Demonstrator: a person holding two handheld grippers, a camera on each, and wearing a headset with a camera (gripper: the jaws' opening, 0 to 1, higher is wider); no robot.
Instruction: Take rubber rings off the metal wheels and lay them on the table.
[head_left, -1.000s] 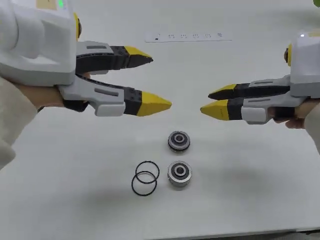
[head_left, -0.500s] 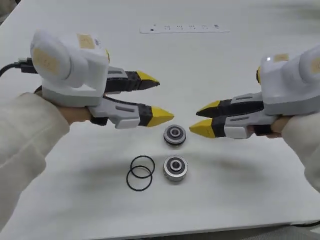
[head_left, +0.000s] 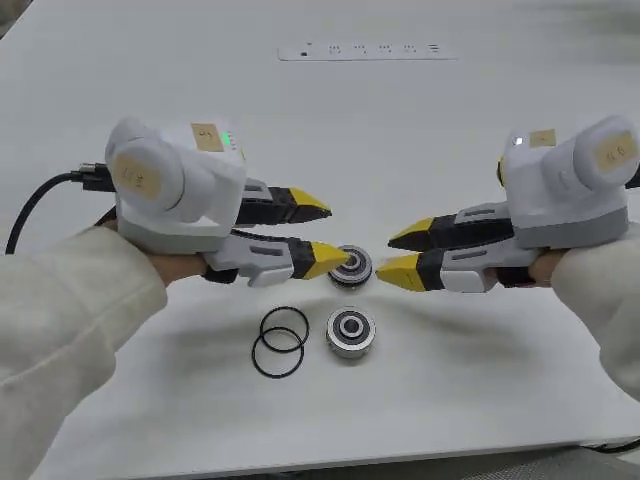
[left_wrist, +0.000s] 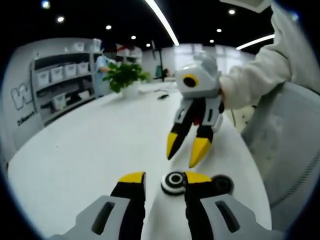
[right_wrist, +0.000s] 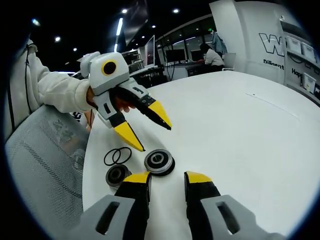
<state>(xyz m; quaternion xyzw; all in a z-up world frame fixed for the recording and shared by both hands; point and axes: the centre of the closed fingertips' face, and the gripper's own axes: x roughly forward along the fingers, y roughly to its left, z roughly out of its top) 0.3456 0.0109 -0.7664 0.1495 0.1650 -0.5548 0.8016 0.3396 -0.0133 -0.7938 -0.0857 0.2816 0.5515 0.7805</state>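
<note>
Two small metal wheels lie on the white table (head_left: 480, 380). The far wheel (head_left: 352, 266) (left_wrist: 175, 183) (right_wrist: 159, 162) has a dark rim; the near wheel (head_left: 350, 331) (right_wrist: 117, 175) looks silvery. Two loose black rubber rings (head_left: 281, 341) (right_wrist: 117, 156) overlap left of the near wheel. My left gripper (head_left: 326, 233) (left_wrist: 165, 179) (right_wrist: 151, 134) is open, with its lower fingertip right beside the far wheel. From the other side my right gripper (head_left: 391, 256) (right_wrist: 167, 177) (left_wrist: 185, 150) points at the same wheel, open and holding nothing, a short gap away.
A white power strip (head_left: 357, 50) lies at the table's far side. A black cable (head_left: 35, 210) trails from the left gripper. The table's front edge (head_left: 330, 462) runs close below the wheels. A mesh chair (right_wrist: 40, 165) stands beside the table.
Both grippers have come down and moved inward toward the far wheel; the left lower fingertip now reaches it. Wheels and rings lie as before.
</note>
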